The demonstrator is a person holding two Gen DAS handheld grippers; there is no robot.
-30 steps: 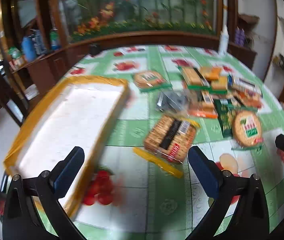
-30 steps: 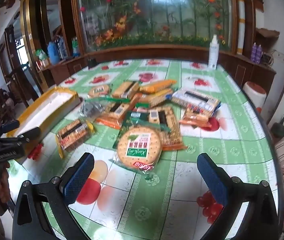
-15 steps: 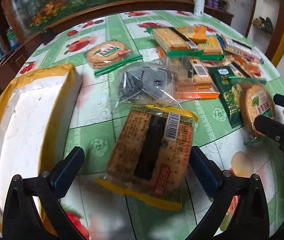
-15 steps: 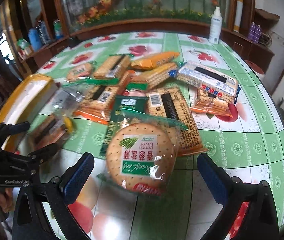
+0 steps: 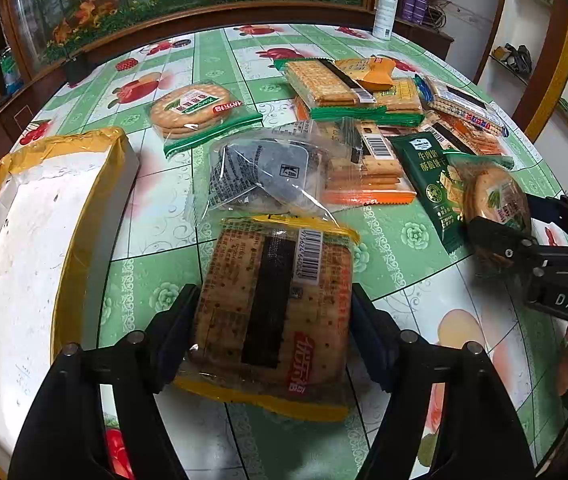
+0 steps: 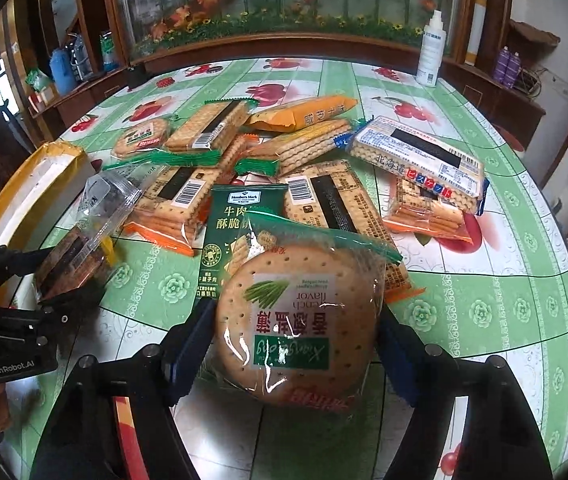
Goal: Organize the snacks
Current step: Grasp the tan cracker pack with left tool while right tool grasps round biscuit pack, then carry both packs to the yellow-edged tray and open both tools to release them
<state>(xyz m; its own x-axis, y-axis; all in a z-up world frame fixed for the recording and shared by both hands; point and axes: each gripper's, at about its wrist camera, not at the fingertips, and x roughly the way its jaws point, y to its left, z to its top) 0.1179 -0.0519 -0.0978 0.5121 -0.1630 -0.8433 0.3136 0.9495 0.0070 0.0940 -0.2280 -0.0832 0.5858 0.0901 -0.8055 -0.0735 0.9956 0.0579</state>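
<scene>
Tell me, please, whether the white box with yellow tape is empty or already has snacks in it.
Empty: the white box shows only its bare white floor; every snack packet lies outside it on the table.

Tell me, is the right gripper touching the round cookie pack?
Touching. The right wrist view shows both blue pads of the right gripper pressed against the round cookie pack, having just closed.

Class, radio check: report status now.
Left gripper just closed on square cracker pack. Right gripper just closed on round cracker pack. Nothing blocking.
</scene>
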